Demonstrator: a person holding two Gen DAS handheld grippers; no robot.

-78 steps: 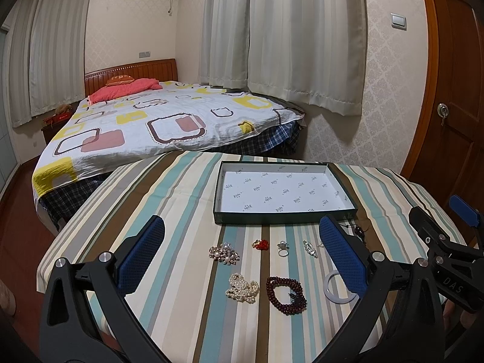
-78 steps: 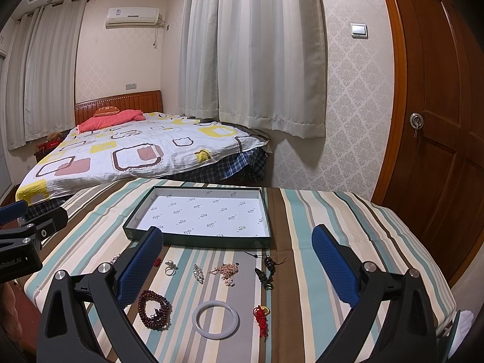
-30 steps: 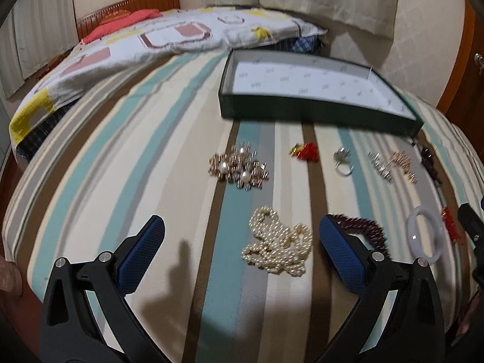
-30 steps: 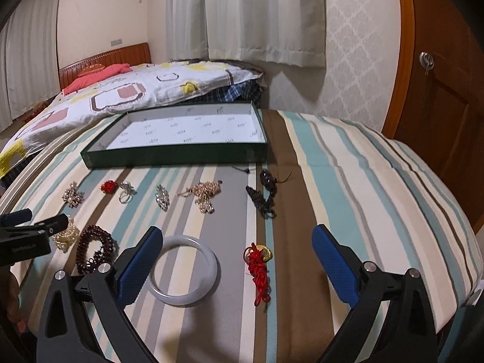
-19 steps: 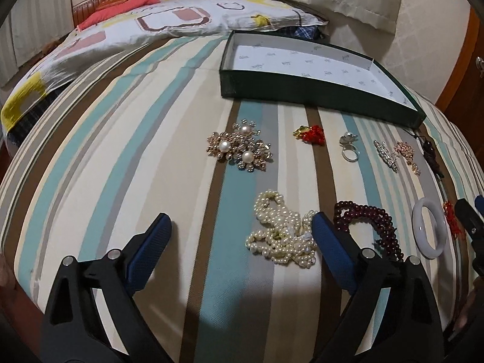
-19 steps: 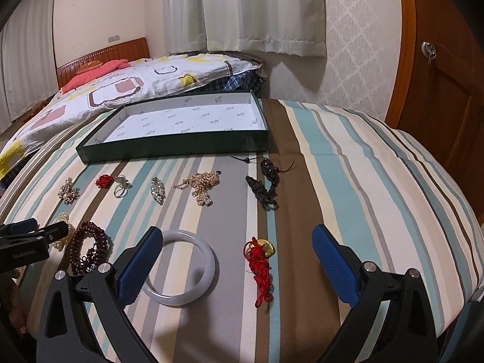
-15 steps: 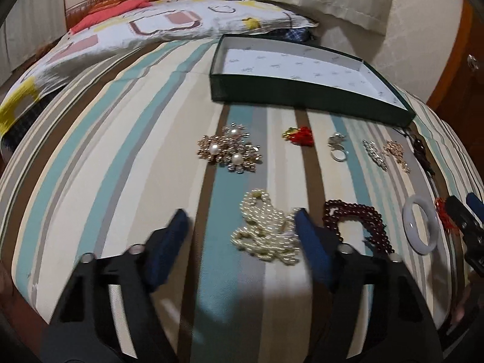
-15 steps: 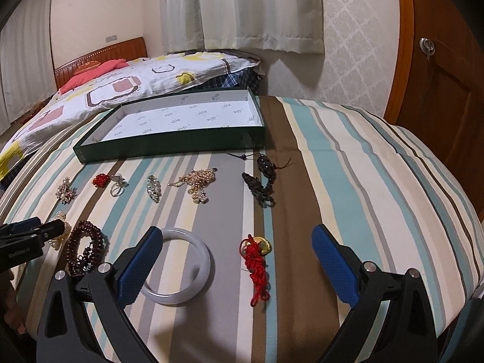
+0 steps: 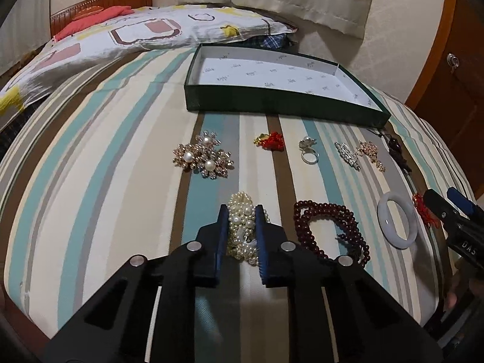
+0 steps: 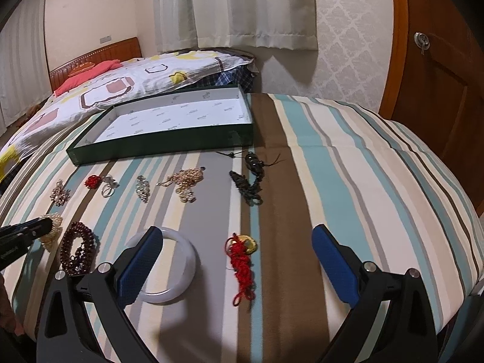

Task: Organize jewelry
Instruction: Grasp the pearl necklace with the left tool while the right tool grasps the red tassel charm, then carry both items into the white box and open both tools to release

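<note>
The left gripper (image 9: 241,208) is low over the near part of the scene, its two blue-padded fingers (image 9: 223,227) drawn close together and pressing a pearl cluster from both sides; the right gripper (image 10: 237,251) hovers near and to the right, level, fingers (image 10: 334,267) spread wide, gripping nothing.

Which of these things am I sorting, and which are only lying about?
Job:
- white pearl strand, in left gripper
- dark red bead bracelet
- pale jade bangle
- red knotted charm
- pearl flower brooch
- silver ring
- green-walled box

Background:
- patterned bed quilt
- wooden door
</note>
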